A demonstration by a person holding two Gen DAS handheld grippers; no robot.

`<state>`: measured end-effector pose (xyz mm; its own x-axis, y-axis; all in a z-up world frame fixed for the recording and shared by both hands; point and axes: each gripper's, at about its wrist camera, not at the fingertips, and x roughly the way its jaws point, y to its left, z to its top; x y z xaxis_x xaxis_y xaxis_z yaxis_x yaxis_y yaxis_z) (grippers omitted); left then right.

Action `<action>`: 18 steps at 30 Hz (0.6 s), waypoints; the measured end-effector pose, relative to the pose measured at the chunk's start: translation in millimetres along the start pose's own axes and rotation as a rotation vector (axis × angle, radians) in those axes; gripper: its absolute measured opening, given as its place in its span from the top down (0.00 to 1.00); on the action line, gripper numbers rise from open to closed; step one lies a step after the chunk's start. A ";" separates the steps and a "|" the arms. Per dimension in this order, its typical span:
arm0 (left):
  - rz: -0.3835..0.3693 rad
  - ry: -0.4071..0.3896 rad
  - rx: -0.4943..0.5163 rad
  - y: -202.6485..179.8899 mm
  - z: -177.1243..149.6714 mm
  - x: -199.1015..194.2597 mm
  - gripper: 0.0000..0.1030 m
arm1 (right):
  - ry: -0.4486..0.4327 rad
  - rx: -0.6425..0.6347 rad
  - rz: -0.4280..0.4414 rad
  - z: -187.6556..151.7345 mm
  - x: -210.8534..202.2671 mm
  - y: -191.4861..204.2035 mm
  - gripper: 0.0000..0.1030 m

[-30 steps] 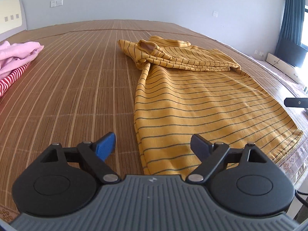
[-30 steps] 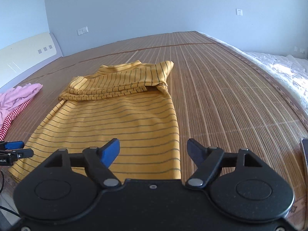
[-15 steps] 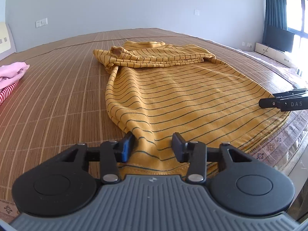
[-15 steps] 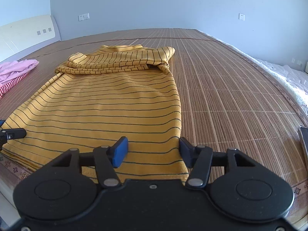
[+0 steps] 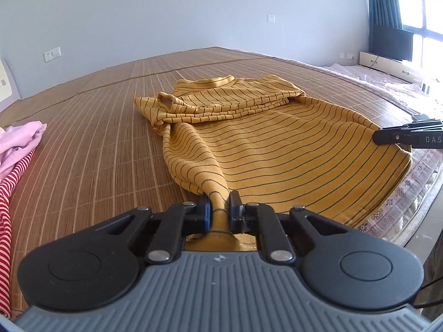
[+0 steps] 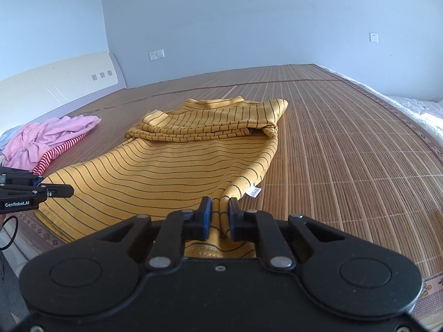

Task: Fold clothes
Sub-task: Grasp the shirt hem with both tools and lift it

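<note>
Left gripper [image 5: 220, 207] clamped on one hem corner of the mustard-yellow dark-striped knit garment [image 5: 277, 149]; right gripper [image 6: 220, 211] pinching the other corner. Spread ahead of both jaws across the brown bamboo mat [image 6: 346, 152], sleeves folded at the far end.

"DAS" in pale letters on the right gripper [image 5: 409, 137], cut off at the picture's edge; "GenRobot.AI" in white letters on the left gripper [image 6: 33, 192]

Shirt [image 5: 277, 149] lies on the mat [image 5: 97, 138], clothes pile [image 5: 19, 144] left.
</note>
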<state>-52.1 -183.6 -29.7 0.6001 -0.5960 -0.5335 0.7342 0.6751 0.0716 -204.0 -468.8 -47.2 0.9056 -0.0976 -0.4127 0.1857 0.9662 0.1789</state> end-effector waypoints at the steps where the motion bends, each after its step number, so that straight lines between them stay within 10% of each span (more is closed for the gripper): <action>1: -0.008 0.009 -0.012 1.2 2.1 -2.8 0.86 | -0.008 0.003 0.015 0.5 -2.5 -0.7 0.87; 18: 0.013 -0.053 -0.117 18.5 32.8 -63.1 0.86 | -0.163 0.021 0.174 14.2 -45.4 -16.2 0.87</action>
<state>-66.0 -147.8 33.0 0.6274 -0.6073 -0.4874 0.6862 0.7270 -0.0226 -242.7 -483.3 -18.7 0.9739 0.0308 -0.2247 0.0280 0.9668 0.2540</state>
